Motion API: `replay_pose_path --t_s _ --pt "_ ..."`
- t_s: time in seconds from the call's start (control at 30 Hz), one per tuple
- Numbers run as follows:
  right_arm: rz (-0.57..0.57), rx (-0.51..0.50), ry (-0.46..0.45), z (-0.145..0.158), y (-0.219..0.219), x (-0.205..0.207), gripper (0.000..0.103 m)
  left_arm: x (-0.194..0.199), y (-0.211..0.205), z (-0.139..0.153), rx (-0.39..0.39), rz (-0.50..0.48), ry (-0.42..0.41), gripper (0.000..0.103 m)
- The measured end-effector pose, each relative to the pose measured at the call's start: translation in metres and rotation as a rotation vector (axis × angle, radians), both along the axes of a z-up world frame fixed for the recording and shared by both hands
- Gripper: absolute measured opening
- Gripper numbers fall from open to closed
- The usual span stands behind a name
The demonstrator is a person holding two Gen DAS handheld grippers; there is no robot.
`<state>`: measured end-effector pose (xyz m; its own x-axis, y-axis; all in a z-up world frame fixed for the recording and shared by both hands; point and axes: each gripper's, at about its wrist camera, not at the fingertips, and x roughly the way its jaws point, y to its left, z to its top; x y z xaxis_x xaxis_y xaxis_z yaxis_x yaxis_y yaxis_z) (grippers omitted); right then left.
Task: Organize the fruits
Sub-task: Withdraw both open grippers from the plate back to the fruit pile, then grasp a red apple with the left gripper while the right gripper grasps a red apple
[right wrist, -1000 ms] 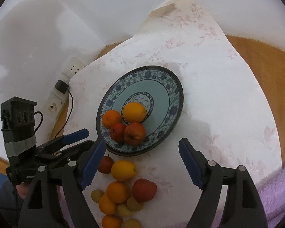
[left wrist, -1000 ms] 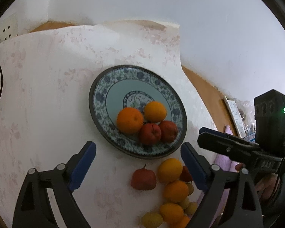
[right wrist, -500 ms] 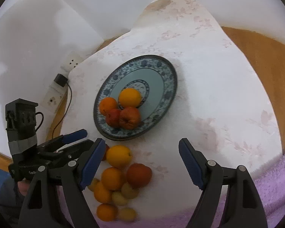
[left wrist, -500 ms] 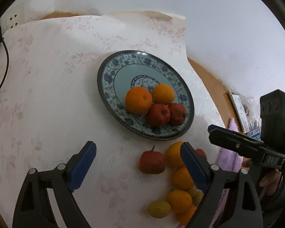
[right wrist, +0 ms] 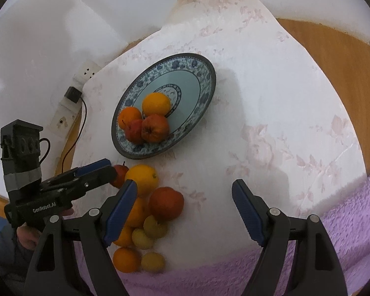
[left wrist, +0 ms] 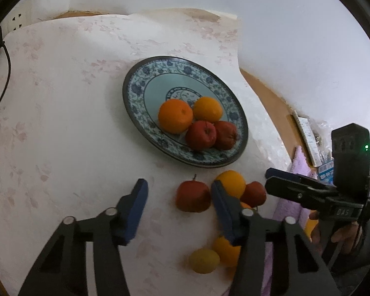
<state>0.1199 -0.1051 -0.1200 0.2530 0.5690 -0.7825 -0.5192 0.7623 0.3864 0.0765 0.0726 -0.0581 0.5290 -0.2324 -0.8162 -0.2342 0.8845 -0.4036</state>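
In your left wrist view, your left gripper (left wrist: 178,204) sits at the bottom of the frame with its blue pads spread and nothing between them. Just up and right of the gap is a loose red apple (left wrist: 193,196) on the white floral cloth (left wrist: 61,123) covering the bench, not touched by either pad as far as I can tell. Above it, middle of the frame, the blue patterned plate (left wrist: 135,91) already holds two oranges (left wrist: 175,116) and two red apples (left wrist: 201,135), all bunched on its lower right side. Right of the loose apple there's the pile of oranges (left wrist: 230,182) and a small yellow fruit (left wrist: 204,260), partly hidden behind your right pad.

In the right wrist view, the left gripper pokes in from the lower left, tips just beside the pile (right wrist: 141,178). Your right gripper (right wrist: 183,207) is wide open too, empty, with the pile by its left pad. A purple towel (right wrist: 345,222) runs along the lower right edge.
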Motion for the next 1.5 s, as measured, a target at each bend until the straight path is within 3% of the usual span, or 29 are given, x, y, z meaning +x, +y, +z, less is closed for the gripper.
replay_pose_path --t_s 0.27,0.37,0.5,0.67,1.5 --pt "0.032 0.002 0.027 -0.003 0.007 -0.005 0.073 0.001 -0.006 0.002 -0.008 -0.023 -0.008 0.052" --pt "0.033 -0.003 0.030 -0.003 0.007 -0.006 0.069 0.001 -0.008 0.001 -0.009 -0.035 -0.007 0.043" --pt "0.039 -0.012 0.037 -0.005 0.008 -0.007 0.046 0.001 -0.012 0.000 -0.008 -0.041 -0.009 0.034" --pt "0.064 -0.010 0.022 -0.002 0.013 -0.012 0.033 0.000 -0.013 0.000 -0.012 -0.049 -0.014 0.032" --pt "0.053 -0.015 0.002 0.002 0.009 -0.008 0.033 -0.005 -0.007 0.008 -0.007 -0.032 -0.048 0.032"
